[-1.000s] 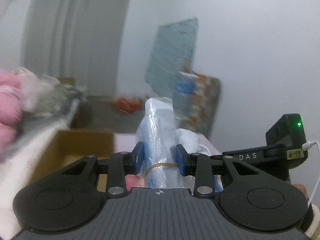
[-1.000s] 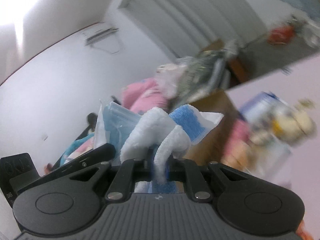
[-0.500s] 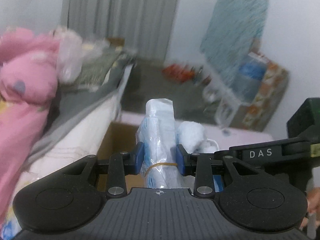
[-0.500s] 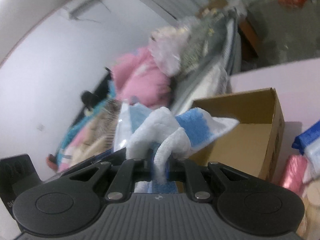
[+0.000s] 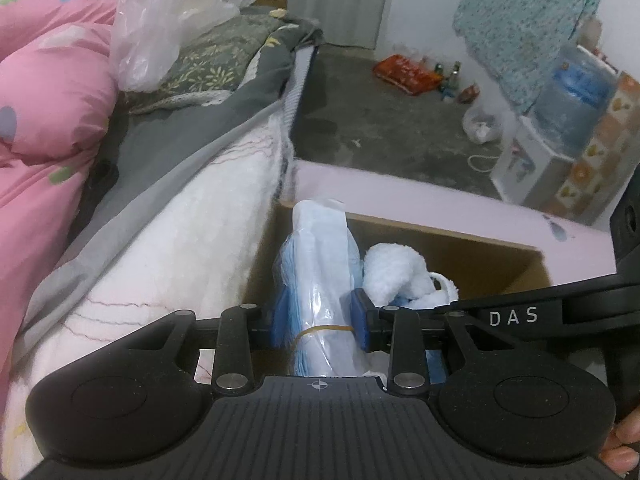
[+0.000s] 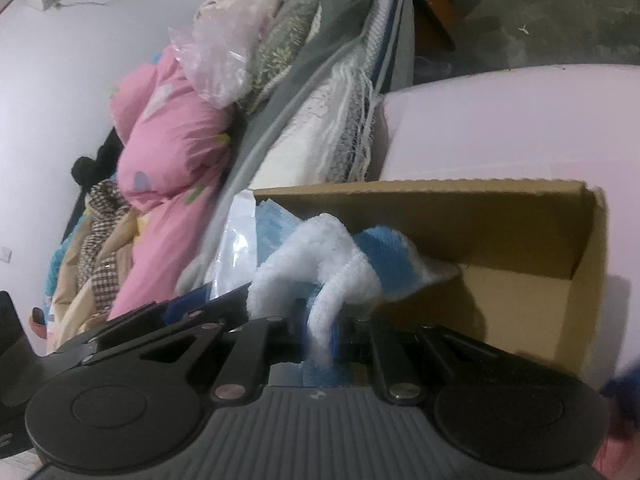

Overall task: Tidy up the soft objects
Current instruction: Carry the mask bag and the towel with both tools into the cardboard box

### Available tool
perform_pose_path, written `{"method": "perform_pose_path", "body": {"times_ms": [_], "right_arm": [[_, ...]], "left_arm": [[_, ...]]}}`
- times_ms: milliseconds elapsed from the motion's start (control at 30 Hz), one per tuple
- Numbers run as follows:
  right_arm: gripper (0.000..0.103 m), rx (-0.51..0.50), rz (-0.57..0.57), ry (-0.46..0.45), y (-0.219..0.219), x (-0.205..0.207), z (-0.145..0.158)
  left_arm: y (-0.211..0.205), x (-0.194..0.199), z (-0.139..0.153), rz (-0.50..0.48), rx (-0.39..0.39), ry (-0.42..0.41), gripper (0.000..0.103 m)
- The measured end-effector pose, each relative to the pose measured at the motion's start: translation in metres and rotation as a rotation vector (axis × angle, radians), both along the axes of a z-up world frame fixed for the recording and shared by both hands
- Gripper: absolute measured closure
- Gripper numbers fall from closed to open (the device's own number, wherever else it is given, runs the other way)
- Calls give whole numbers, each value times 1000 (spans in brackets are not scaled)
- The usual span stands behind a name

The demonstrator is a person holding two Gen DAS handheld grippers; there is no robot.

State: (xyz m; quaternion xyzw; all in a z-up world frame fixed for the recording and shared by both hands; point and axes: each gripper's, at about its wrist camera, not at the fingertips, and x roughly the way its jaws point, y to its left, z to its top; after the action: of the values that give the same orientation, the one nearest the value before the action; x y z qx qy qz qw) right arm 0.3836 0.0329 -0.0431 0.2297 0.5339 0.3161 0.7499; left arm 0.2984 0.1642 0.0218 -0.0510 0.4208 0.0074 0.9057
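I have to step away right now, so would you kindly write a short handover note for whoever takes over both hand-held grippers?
Left hand-held gripper: shut on a plastic-wrapped bundle of blue cloths with a rubber band round it.
Right hand-held gripper: shut on a white and blue fluffy towel.
Both are held at the open cardboard box, which stands on the pink surface beside the bed.
Done: both soft items picked up and brought to the box.
Left: lower them in, then release each.

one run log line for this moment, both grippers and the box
left gripper: shut on plastic packet | right gripper: shut on towel | cardboard box: open, both items over it
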Motion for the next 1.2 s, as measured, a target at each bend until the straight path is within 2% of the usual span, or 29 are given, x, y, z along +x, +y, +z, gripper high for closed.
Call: {"method": "perform_pose_path", "body": {"times_ms": [200,367,433,533,600,800,900,967,1033,1100,1200], "right_arm": [[51,-19,-18,51,15,18,-16],[50,-32,-44,90,17,28,-20],[49,-36,-62,131,16,31,-24],[41,-28,-80,168,16,34,-30],[29,-29,-81,171,18,34,-31],[25,8,-103,179,14,33,-30],[25,37,-121,184,10,32,-29],[24,47,-126,179,8,30,-28],[20,45,-129,174,8,29,-28],[9,34,-139,162,7,28,-27],[3,38,-156,164,5,29,-28]], "left_arm": [[5,13,-10,19,6,15,69],[4,14,-12,20,10,16,65],[5,15,-13,19,-1,23,63],[7,16,-14,13,-8,22,57],[5,14,-13,15,2,18,56],[7,9,-5,21,-6,-9,47],[12,5,0,20,-32,-25,44],[15,3,2,21,-63,-32,37],[16,-1,6,29,-79,-46,36],[16,-4,9,36,-77,-56,35],[19,-6,13,48,-92,-61,25]]}}
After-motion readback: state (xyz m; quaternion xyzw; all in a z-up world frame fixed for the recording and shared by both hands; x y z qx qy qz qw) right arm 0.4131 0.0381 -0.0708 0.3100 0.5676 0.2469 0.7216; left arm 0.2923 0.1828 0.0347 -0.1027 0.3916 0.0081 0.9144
